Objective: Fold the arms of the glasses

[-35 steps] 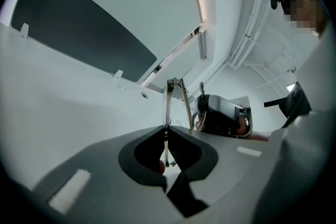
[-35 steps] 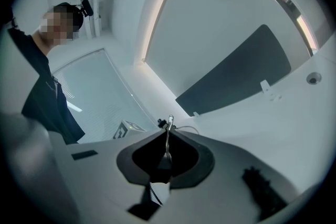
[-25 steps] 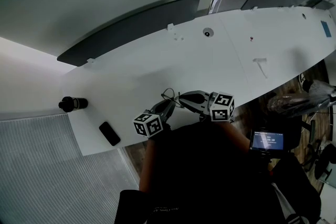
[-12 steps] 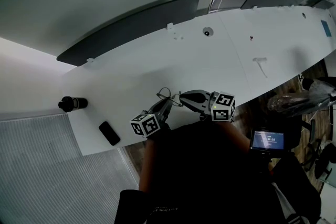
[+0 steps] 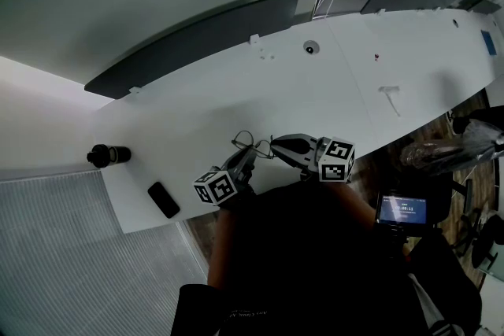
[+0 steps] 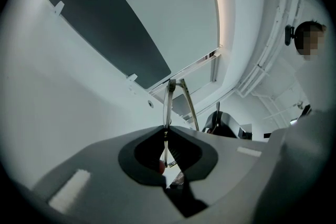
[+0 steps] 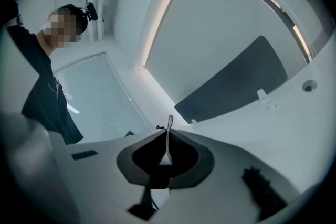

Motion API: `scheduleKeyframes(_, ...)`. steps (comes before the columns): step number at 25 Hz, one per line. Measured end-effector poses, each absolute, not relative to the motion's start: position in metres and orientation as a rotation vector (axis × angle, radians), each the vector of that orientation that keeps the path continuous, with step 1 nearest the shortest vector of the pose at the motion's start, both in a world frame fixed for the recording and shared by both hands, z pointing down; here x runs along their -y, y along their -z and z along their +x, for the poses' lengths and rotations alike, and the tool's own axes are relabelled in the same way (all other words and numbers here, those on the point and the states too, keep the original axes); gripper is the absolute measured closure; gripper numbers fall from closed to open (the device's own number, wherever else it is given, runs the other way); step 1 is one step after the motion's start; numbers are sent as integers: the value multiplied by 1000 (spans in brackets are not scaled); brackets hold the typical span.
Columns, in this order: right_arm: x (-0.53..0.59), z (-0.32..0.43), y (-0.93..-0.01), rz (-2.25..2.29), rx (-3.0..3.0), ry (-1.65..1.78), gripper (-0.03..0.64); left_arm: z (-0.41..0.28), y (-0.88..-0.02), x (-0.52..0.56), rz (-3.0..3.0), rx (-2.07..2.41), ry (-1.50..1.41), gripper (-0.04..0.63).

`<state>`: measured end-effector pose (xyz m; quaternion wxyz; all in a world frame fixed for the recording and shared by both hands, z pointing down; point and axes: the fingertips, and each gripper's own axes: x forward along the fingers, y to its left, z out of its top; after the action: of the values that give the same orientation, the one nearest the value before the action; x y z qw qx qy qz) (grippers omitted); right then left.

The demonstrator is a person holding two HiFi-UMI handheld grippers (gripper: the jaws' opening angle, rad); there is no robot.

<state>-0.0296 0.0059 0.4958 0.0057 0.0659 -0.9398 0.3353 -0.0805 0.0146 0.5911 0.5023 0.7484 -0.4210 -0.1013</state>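
Just above the near edge of the white table [image 5: 260, 90], clamps the glasses [image 5: 244, 142] between both grippers: left gripper [image 5: 250, 154] pinched tight on the thin frame, right gripper [image 5: 274, 143] pinched tight on another thin part from the opposite side. Further left by that edge of the table, shows a black phone [image 5: 164, 200] lying flat, then a dark cylinder [image 5: 109, 155] on its side at the table's left end. Along the table's far edge, shows a dark panel [image 5: 197, 43].
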Motion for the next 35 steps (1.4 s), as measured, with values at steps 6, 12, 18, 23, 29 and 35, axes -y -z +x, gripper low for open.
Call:
scheduleKeyframes(6, -3, -28, -490, 232, 2959, -1055, 595, -85, -590, -12, 1782, 1012, 314, 571)
scheduleKeyframes(12, 0, -24, -480, 237, 2983, -1062, 597, -95, -593, -12, 1715, 1001, 425, 572)
scheduleKeyframes(18, 2, -21, -478, 252, 2995, -1069, 597, -99, -595, -11, 1698, 1000, 453, 572)
scheduleKeyframes(23, 4, -18, -475, 262, 3004, -1073, 597, -98, -584, -10, 1654, 969, 530, 571)
scheduleKeyframes(29, 6, -16, -472, 278, 3025, -1071, 597, -101, -583, -9, 1631, 960, 579, 572)
scheduleKeyframes(35, 10, -9, -468, 298, 3051, -1081, 597, -110, -582, -8, 1554, 936, 700, 572)
